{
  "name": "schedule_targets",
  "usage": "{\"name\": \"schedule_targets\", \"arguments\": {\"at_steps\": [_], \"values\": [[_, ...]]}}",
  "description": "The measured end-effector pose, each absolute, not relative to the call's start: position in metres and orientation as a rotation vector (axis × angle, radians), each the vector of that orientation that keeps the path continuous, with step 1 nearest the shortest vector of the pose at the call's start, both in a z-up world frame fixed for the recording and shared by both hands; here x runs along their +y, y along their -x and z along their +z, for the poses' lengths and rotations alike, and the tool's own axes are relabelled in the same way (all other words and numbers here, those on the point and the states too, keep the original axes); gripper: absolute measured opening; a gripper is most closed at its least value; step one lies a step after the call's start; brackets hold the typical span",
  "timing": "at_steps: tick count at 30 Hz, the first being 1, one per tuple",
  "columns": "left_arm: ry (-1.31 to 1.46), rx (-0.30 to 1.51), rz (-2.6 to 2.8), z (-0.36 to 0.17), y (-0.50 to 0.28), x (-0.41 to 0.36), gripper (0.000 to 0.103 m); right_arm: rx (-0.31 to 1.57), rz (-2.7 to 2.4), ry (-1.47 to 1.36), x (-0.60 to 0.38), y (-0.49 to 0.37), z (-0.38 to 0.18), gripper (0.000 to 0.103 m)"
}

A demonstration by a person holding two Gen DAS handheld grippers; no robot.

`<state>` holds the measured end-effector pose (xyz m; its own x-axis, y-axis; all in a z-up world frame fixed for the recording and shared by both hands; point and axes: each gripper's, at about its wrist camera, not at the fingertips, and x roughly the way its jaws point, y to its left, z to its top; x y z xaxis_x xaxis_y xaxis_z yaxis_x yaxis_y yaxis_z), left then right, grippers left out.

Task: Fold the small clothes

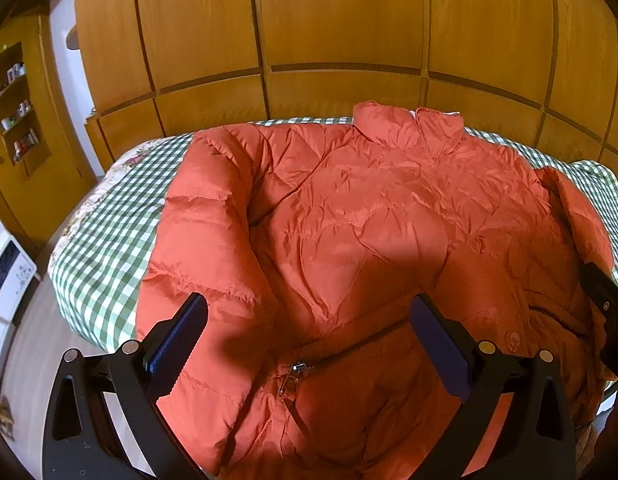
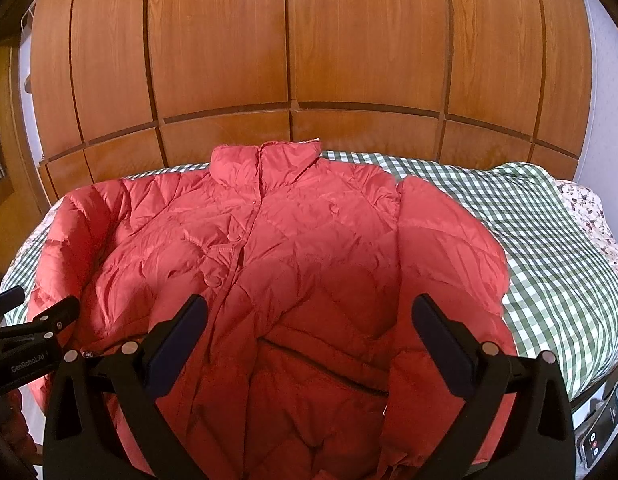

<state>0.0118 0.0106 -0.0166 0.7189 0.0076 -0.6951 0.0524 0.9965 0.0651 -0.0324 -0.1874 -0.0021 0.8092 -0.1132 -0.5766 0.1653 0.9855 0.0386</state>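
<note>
- we see the orange puffer jacket (image 1: 369,216) spread front-up on the green checked cover (image 1: 109,232), collar toward the wooden wardrobe (image 1: 341,32).
- our left gripper (image 1: 309,340) hangs wide open above the zipped pocket (image 1: 305,368), holding nothing.
- our right gripper (image 2: 309,340) likewise gapes above the hem, empty.

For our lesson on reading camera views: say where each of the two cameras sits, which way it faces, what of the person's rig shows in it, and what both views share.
Left wrist: on the left gripper, above the jacket's hem, facing its collar and the wardrobe; own open jaws frame it, the right gripper shows at the right edge.
Right wrist: on the right gripper, facing the same way from further right; own open jaws show, the left gripper at the left edge.
Shared: jacket, checked cloth, wardrobe.
</note>
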Motion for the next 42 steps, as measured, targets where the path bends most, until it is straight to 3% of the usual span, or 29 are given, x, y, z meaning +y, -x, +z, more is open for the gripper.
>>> {"name": "schedule_targets", "arguments": {"at_steps": [16,42], "values": [[-0.108,0.791,-0.031,-0.020,-0.013,0.007,0.100,0.606,-0.146,-0.086,-0.186,0.031,-0.003,0.101],[-0.122,0.674,0.010,-0.007,-0.015,0.003,0.100,0.551,-0.125,-0.058,-0.198,0.023,0.009,0.101]]}}
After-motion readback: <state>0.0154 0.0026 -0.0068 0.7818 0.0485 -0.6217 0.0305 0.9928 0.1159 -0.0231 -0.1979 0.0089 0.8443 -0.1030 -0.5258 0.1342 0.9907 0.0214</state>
